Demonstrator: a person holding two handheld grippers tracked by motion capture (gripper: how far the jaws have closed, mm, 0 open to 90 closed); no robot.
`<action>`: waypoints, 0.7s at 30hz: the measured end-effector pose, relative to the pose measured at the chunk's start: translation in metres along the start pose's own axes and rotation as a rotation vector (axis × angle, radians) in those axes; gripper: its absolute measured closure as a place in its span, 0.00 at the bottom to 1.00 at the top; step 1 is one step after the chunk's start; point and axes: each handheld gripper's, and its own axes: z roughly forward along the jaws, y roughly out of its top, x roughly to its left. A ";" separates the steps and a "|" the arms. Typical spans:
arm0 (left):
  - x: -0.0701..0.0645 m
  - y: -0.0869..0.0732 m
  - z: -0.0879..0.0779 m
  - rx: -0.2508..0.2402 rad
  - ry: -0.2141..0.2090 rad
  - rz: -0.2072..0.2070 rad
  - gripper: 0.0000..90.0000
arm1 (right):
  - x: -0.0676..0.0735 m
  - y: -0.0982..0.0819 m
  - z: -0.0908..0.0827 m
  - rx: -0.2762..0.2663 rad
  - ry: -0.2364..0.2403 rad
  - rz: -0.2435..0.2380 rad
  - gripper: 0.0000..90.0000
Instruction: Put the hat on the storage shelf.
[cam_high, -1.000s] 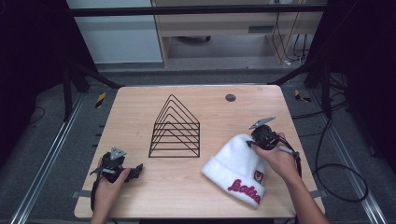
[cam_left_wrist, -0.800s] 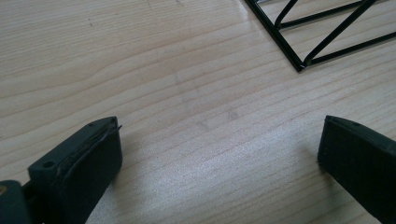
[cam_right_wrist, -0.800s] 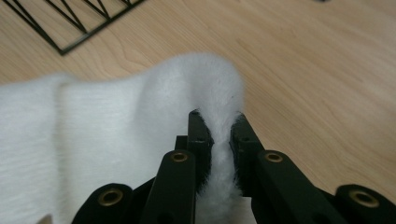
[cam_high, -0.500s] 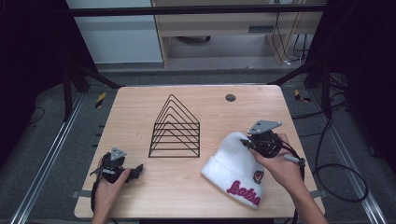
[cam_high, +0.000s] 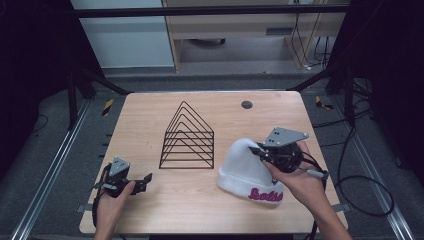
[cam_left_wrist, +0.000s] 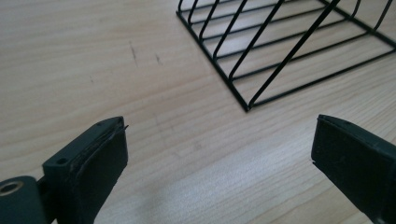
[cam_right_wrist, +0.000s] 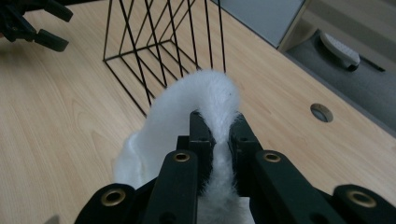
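Observation:
A white knit beanie (cam_high: 247, 170) with pink lettering on its cuff lies at the table's front right. My right gripper (cam_high: 260, 150) is shut on its crown, and the fuzzy fabric (cam_right_wrist: 212, 100) rises pinched between the jaws. A black wire rack (cam_high: 187, 137) of triangular dividers stands at the table's middle, its corner (cam_left_wrist: 247, 105) just ahead of my left gripper. My left gripper (cam_high: 146, 179) rests low at the front left, jaws wide apart over bare wood (cam_left_wrist: 196, 140), open and holding nothing.
A round cable grommet (cam_high: 246, 104) sits near the table's far edge. The wooden tabletop (cam_high: 150, 115) is bare around the rack. Cables trail off the right side onto the dark floor.
The right gripper has lifted and turned slightly, pulling the beanie's crown up with it. The left gripper has stayed in place.

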 end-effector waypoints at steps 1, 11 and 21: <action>-0.001 0.006 -0.006 -0.023 -0.017 0.001 0.04 | 0.001 0.002 -0.001 -0.010 0.001 -0.009 0.93; -0.011 0.039 -0.031 -0.067 -0.078 0.046 0.05 | -0.010 0.018 -0.009 -0.067 0.020 -0.015 0.93; -0.014 0.069 -0.041 -0.100 -0.148 0.089 0.03 | -0.015 0.044 -0.021 -0.106 0.006 -0.022 0.93</action>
